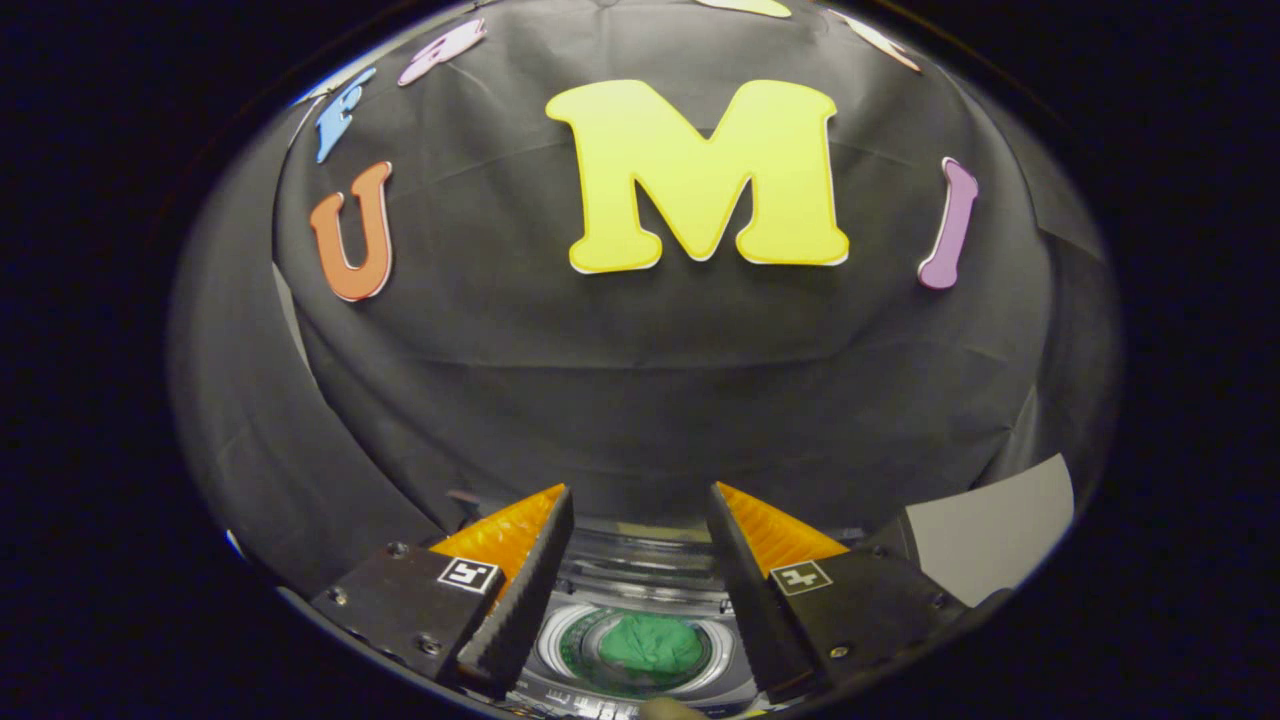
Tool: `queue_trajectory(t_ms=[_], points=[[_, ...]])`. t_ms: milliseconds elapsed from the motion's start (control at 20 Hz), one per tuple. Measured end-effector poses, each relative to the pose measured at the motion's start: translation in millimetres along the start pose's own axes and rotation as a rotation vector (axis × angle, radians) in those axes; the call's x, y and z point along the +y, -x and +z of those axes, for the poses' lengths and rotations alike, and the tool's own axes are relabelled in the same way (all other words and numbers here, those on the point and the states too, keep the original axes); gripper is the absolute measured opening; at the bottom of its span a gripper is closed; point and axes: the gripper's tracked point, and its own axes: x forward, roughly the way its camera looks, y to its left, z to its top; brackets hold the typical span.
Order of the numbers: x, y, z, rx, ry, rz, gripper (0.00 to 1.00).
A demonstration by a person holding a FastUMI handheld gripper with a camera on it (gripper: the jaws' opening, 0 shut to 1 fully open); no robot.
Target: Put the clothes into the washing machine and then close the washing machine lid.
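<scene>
My gripper [640,495] hangs open above the washing machine [640,560], with nothing between its fingers. Below the gap between the fingers I look down into the machine's round drum opening [560,650]. A bunched green piece of clothing [650,645] lies inside the drum. The machine's raised lid [640,548] appears as a clear, glossy band just beyond the drum, level with the fingertips; its exact angle is hard to judge.
The booth's black cloth wall [640,400] rises close behind the machine. A pale grey panel [995,535] stands to the right of the right finger. A small pale shape [670,708] shows at the machine's near rim.
</scene>
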Motion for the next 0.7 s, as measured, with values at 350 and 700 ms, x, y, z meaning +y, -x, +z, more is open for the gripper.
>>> queue_trajectory(t_ms=[350, 700], points=[[-8.1, -70.3, -15.9, 0.125, -0.073, -0.081, 0.84], [-13.4, -100.6, -43.9, 0.191, -0.078, -0.122, 0.85]])
